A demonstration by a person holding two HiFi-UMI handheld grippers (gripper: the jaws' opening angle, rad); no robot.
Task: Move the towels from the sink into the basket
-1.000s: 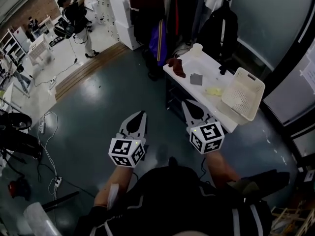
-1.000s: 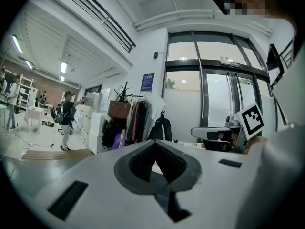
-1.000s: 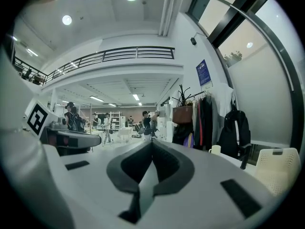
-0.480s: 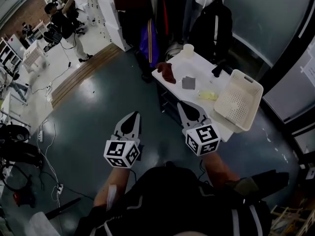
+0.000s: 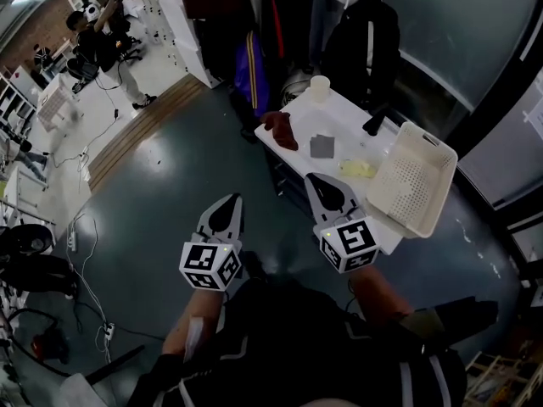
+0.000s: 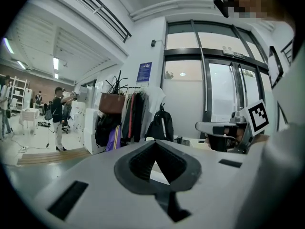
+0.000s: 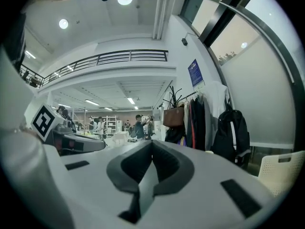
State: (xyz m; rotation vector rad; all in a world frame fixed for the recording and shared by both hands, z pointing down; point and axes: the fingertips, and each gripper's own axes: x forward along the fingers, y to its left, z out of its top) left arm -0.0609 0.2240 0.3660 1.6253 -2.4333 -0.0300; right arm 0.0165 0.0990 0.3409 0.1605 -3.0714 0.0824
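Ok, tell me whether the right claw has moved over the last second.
Yes. The right claw has advanced toward the white table. Its tip now reaches the table's near edge and sits closer to the grey cloth than before.

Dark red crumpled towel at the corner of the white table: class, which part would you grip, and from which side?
The dark red crumpled towel looks heaped rather than flat at the corner of the white table, so folds stand up. Probably pinch its bunched middle from above, with the fingers straddling the hump.
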